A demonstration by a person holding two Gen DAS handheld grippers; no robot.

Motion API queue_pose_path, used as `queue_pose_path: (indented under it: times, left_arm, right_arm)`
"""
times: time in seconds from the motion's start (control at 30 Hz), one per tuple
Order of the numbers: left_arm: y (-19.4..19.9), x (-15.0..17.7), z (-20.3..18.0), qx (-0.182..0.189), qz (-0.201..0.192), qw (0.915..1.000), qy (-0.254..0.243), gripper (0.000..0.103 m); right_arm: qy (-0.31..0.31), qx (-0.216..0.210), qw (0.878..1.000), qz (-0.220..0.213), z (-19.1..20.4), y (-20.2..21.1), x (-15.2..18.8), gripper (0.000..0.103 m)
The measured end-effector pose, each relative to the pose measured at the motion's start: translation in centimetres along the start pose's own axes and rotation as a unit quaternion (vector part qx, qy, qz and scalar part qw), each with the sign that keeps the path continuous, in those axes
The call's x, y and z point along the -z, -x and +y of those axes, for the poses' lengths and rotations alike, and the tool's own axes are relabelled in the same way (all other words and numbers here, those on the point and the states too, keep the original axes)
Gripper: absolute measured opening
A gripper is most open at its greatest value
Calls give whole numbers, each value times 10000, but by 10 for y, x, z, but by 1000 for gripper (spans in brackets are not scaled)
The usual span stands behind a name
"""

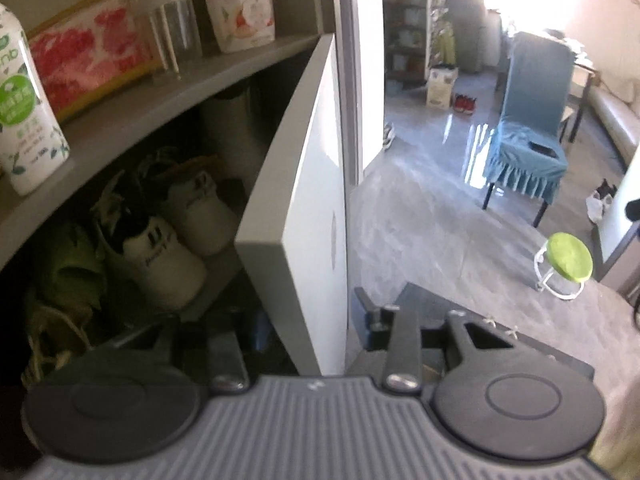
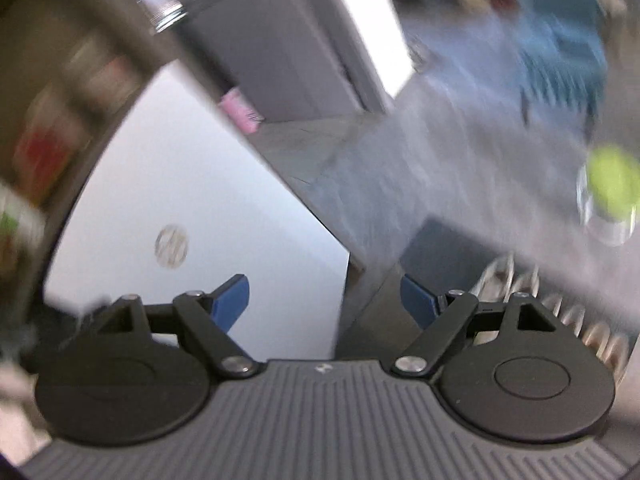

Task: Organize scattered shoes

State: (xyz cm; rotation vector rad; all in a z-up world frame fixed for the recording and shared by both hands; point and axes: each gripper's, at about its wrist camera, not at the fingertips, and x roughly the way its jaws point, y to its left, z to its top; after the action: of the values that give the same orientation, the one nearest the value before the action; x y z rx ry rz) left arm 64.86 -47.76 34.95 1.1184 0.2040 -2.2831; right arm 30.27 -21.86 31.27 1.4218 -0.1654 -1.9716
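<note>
Inside the open shoe cabinet, a pair of white sneakers (image 1: pixel 176 248) stands on the lower shelf beside a green slipper (image 1: pixel 68 264). My left gripper (image 1: pixel 312 316) is shut on the edge of the cabinet door (image 1: pixel 304 184), one finger on each face. Far across the floor lie red shoes (image 1: pixel 465 103), a white shoe (image 1: pixel 389 134) by the doorway and a black-and-white pair (image 1: pixel 600 200) at the right. The right wrist view is blurred by motion. There my right gripper (image 2: pixel 325 304) stands open with its blue pads (image 2: pixel 232 304) wide apart in front of the white door (image 2: pixel 192 200), touching nothing.
The upper shelf (image 1: pixel 160 108) carries a white bottle (image 1: pixel 24 112), a red-patterned pack (image 1: pixel 88 60) and air fresheners (image 1: pixel 240 4). On the grey floor are a blue-covered chair (image 1: pixel 528 128), a green stool (image 1: pixel 568 256), a carton (image 1: pixel 442 88) and a dark mat (image 1: pixel 424 300).
</note>
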Motion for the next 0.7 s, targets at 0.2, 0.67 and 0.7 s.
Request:
queue_pose_path:
  times: [0.2, 0.67, 0.7]
  left_arm:
    - [-1, -14, -30, 157, 293, 9991, -251, 42]
    - [-9, -50, -123, 981, 602, 9858, -1226, 42]
    - [-10, -53, -128, 997, 616, 9856, -1221, 42]
  right_arm:
    - [-430, 238, 9983, -319, -53, -9, -24, 85]
    - [-1608, 747, 9795, -951, -147, 24, 10, 85]
    - [-1624, 772, 9791, -954, -151, 25, 10, 85]
